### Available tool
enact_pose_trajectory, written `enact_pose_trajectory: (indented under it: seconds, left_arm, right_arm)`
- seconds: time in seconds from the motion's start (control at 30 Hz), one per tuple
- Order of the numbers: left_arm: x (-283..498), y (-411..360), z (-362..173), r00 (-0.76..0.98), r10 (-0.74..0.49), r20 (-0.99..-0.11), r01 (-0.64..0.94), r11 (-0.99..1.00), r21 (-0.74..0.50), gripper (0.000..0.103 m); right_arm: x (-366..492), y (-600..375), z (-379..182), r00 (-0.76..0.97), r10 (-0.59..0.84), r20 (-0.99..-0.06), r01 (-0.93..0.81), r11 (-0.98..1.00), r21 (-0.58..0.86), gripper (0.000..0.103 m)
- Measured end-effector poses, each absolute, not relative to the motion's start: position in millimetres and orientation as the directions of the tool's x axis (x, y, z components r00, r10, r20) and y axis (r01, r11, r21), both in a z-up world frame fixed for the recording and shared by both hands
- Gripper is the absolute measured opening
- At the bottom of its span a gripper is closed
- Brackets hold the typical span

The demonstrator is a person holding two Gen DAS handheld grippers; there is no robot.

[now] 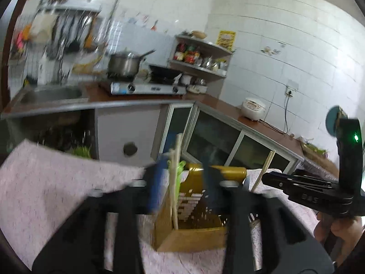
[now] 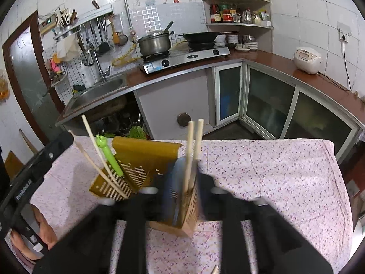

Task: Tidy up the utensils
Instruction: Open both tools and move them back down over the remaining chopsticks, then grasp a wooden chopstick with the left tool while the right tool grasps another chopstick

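Both grippers, L (image 1: pixel 182 178) & R (image 2: pixel 184 182): part-wide, prob. gripping nothing | chopsticks (image 2: pixel 192 150) upright in holder (image 2: pixel 146 159)

A home kitchen: white tiled walls, gas stove (image 2: pixel 186 58) with pot (image 2: pixel 155 42) at upper centre, sink (image 2: pixel 100 91) left.

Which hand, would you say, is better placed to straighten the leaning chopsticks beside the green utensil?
Left: the left tool straddles those chopsticks; the right tool brackets the upright pair.

walls: white tiles (image 2: pixel 285 6)
counter (image 2: pixel 269 59): brown, L-shaped, beneath the tiles
corner shelf (image 2: pixel 239 24): above the counter
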State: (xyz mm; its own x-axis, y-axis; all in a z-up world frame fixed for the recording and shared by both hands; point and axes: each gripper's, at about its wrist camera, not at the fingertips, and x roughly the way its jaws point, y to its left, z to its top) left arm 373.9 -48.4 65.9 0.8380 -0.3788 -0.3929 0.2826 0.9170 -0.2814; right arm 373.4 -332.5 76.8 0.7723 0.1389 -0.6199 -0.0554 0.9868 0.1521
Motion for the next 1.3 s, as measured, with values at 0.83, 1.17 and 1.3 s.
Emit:
enact_pose_trajectory:
  seconds: [0.83, 1.17, 1.3]
  left_arm:
    - [304, -12, -21, 0.693, -0.094, -0.715, 0.060, 0.996, -0.073, 0.098]
    - [312, -9, -59, 0.566, -0.157, -0.809, 0.083, 0.988, -0.133, 0.098]
    - [314, -13, -68, 0.567, -0.146, -0.811, 0.082, 0.989, -0.120, 0.092]
  right_arm:
    - [278, -348, -34, 0.632, -0.230, -0.740, 0.235, 0.967, -0.099, 0.097]
    - [270, -352, -49, 0.653, 0.060, -0.755, 0.152, 0.966, 0.209, 0.097]
    - [270, -350, -56, 0.654, -0.019, -0.756, 0.193, 0.971, 0.142, 0.096]
